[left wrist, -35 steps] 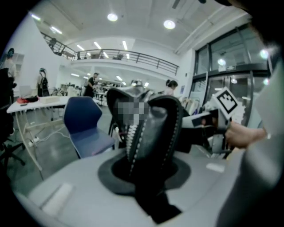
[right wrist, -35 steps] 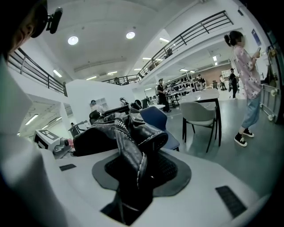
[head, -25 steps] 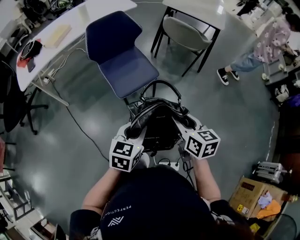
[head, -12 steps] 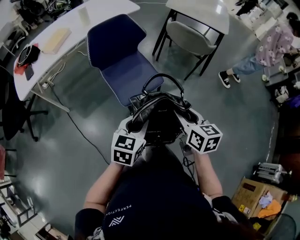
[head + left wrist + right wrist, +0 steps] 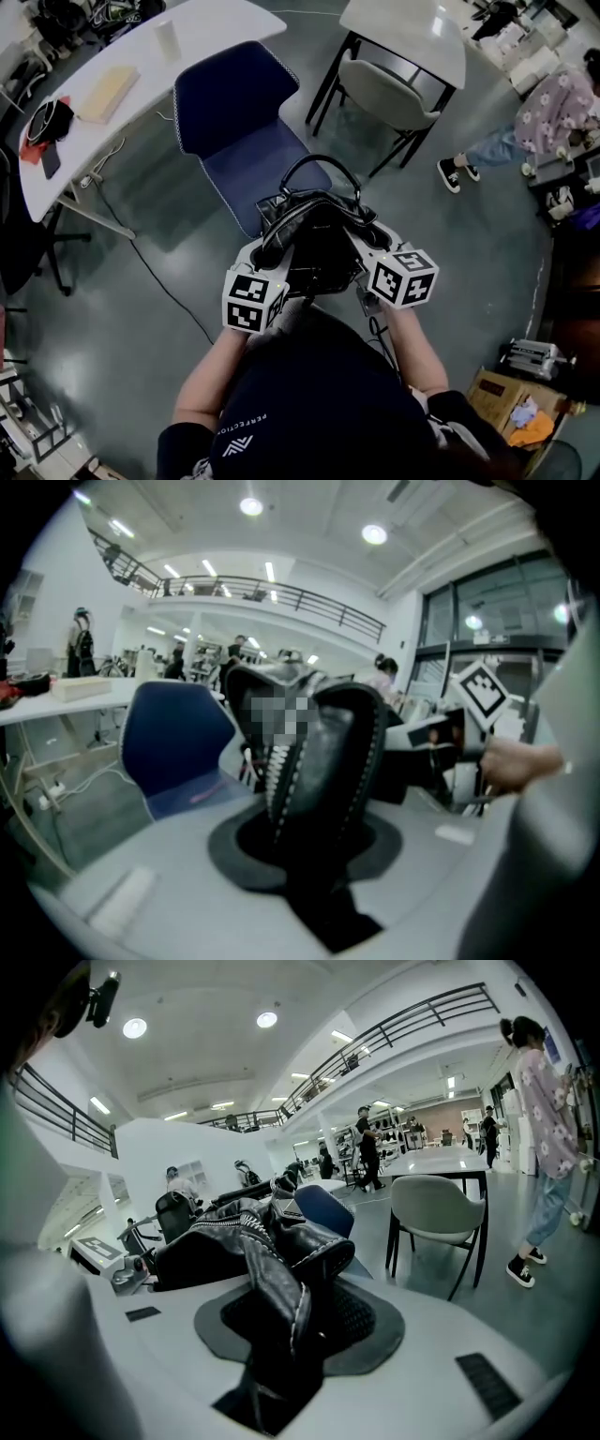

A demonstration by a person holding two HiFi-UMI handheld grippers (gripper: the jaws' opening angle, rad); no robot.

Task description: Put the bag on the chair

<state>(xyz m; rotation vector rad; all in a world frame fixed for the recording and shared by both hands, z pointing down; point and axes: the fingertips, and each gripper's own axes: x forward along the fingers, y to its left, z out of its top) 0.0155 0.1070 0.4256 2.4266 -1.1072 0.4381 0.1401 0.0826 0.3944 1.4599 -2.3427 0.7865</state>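
A black leather bag [image 5: 319, 239] with a looped handle hangs between my two grippers, just before the front edge of the dark blue chair [image 5: 246, 131]. My left gripper [image 5: 272, 255] is shut on the bag's left rim, whose zipper edge [image 5: 309, 771] fills the left gripper view. My right gripper [image 5: 361, 246] is shut on the right rim, a fold of leather [image 5: 281, 1297] clamped between its jaws. The blue chair [image 5: 173, 747] shows behind the bag, its seat bare. In the right gripper view only the chair's back [image 5: 323, 1208] peeks out.
A grey chair [image 5: 389, 80] stands under a white table [image 5: 412, 28] at the back right. A long white desk [image 5: 112, 75] with a book and small items runs along the left. A cable [image 5: 150, 244] trails on the floor. A person [image 5: 553, 117] stands far right.
Both grippers have carried the bag forward towards the blue chair; the bag's handle now overlaps the seat's front edge in the head view.
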